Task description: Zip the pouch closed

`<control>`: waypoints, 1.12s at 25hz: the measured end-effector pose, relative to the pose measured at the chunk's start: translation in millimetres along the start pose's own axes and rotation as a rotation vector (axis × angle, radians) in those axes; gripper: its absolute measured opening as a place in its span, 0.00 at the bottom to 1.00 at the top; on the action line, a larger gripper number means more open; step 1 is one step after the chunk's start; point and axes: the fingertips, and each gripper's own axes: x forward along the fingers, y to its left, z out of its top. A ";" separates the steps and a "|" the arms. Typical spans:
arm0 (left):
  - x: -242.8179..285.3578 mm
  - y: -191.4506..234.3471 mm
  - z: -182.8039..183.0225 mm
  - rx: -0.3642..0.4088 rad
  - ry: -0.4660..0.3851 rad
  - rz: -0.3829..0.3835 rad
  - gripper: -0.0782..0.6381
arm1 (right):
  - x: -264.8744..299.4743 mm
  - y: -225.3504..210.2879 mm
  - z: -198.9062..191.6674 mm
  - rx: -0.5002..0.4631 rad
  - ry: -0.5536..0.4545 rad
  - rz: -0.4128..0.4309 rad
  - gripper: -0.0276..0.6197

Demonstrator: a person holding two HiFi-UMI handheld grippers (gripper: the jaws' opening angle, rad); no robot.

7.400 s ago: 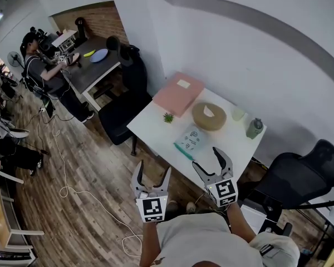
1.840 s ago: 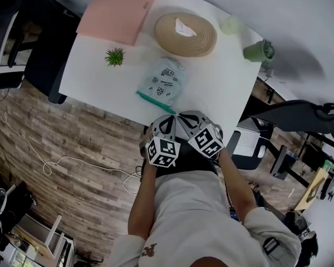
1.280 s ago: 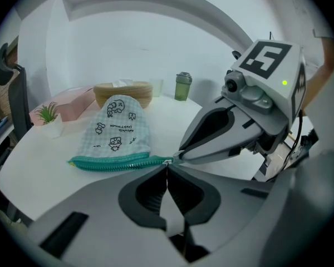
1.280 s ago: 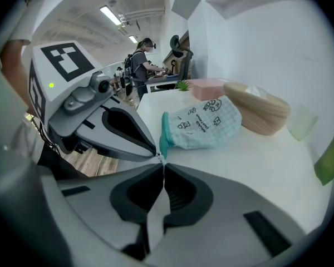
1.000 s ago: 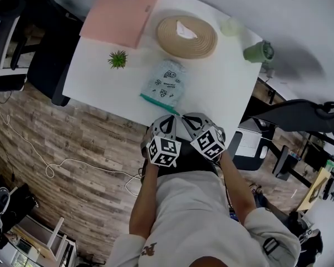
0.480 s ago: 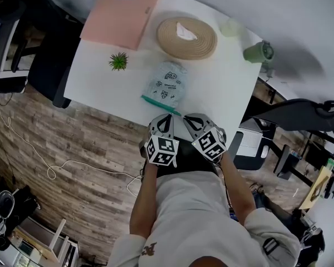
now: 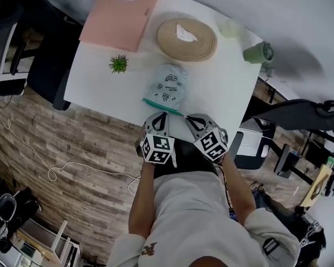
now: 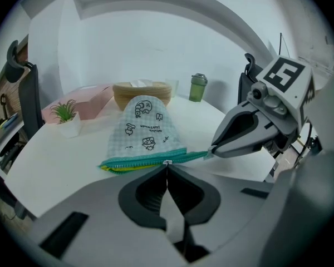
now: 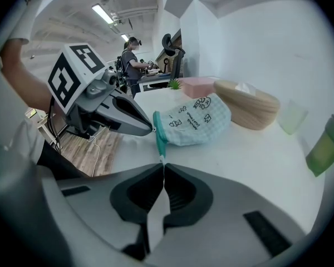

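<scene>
Item: soft pale-green checked pouch (image 7: 168, 85) with cartoon prints, lying flat near the front edge of the white counter (image 7: 222, 93), its teal zipper (image 8: 139, 160) turned toward the person. Condition: the zip appears part closed. From the small silver slider pull (image 8: 167, 162) rightward the teal tape runs joined; to its left a yellow lining shows in the mouth, so that stretch reads as still open. Left claw (image 8: 167, 167): clenched, tips pinched together right at the slider pull and seemingly gripping it. Right claw (image 9: 161, 166): clenched, tips closed on the zipper tail (image 9: 161, 156) at the closed end, anchoring it. Surroundings, outward: small potted plant (image 7: 118, 64) to the left of the pouch; round woven tissue box (image 7: 203, 43) just behind it; flat pink box (image 7: 119, 13) at the far left corner; clear cup (image 7: 231, 26) and green lidded tumbler (image 7: 259, 53) at the far right, well apart from the work. Hazards, by judgement: both holds are fingertip pinches on very small parts, so the pull may slip free if drawn at an angle to the zip line; should the right claw lose the tail, the light pouch would likely slide with the slider instead of closing, perhaps off the near edge; the loose yellow lining could catch in the teeth and jam the run.
</scene>
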 end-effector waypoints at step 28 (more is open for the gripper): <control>0.0 46.4 -4.6 -0.001 0.023 0.035 0.11 | 4.0 -7.0 -5.9 0.045 0.030 -0.042 0.05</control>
